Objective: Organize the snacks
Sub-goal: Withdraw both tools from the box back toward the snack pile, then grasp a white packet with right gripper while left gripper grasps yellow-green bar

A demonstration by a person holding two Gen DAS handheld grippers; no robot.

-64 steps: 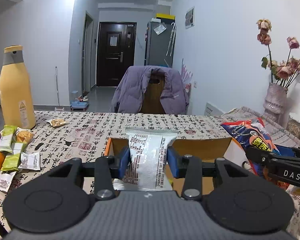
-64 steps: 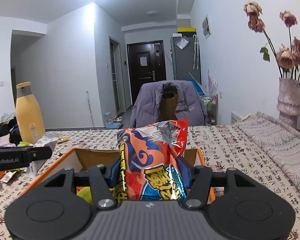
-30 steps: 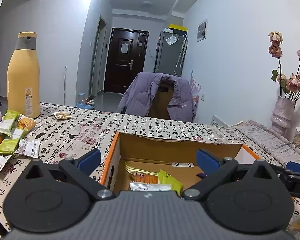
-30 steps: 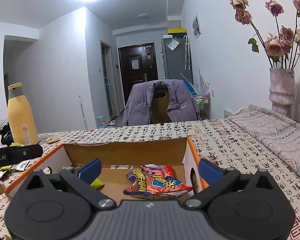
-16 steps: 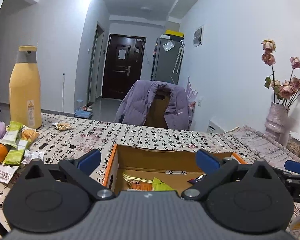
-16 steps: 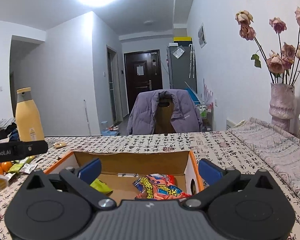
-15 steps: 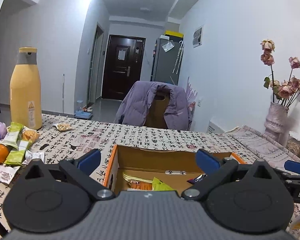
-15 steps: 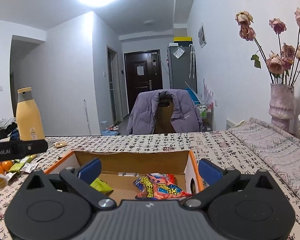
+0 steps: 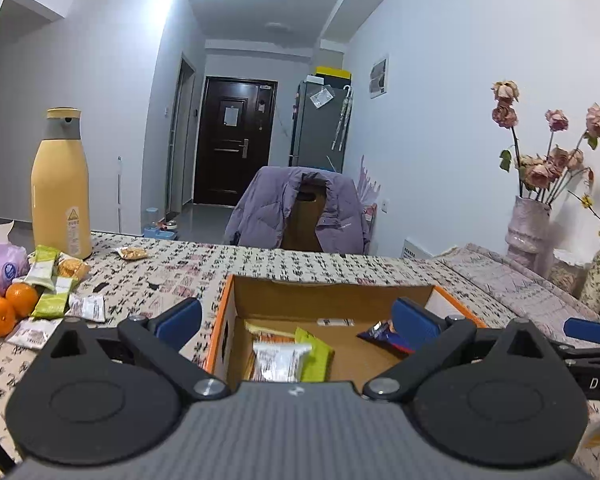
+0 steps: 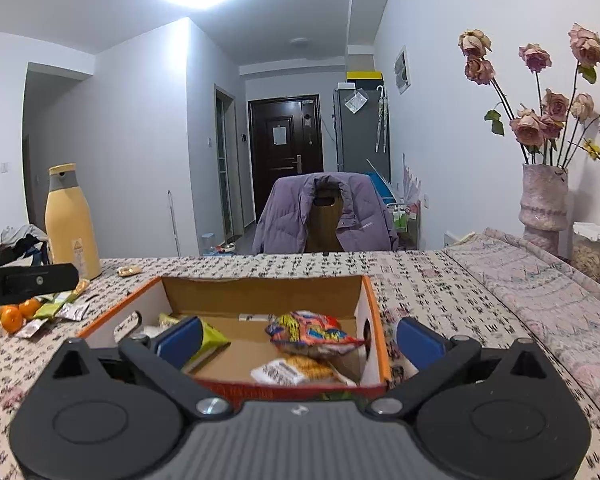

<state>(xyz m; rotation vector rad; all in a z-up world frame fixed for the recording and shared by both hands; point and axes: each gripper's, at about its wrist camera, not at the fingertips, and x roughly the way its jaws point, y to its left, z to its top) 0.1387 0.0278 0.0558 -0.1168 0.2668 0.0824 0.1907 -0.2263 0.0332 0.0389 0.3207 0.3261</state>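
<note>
An orange-rimmed cardboard box (image 9: 220,322) (image 10: 374,332) sits on the patterned table in front of both grippers. Inside lie a silver packet (image 9: 278,360), a green packet (image 9: 314,354) (image 10: 210,340) and a red-blue chip bag (image 10: 312,334) (image 9: 384,336). A white packet (image 10: 280,372) rests at the box's near side. My left gripper (image 9: 298,320) is open and empty above the box's near edge. My right gripper (image 10: 298,338) is open and empty too, over the box's near wall. More snacks (image 9: 54,300) (image 10: 60,306) lie loose at the table's left.
A tall yellow bottle (image 9: 60,188) (image 10: 72,224) stands at the far left, with oranges (image 9: 8,306) and a purple tissue pack (image 9: 2,264) nearby. A chair with a purple jacket (image 9: 300,210) is across the table. A vase of dried roses (image 10: 544,204) stands on the right.
Both grippers let go of their snacks, the silver packet and the chip bag, into the box, then opened wide. Since half a second ago both have risen slightly, showing more of the box's inside.
</note>
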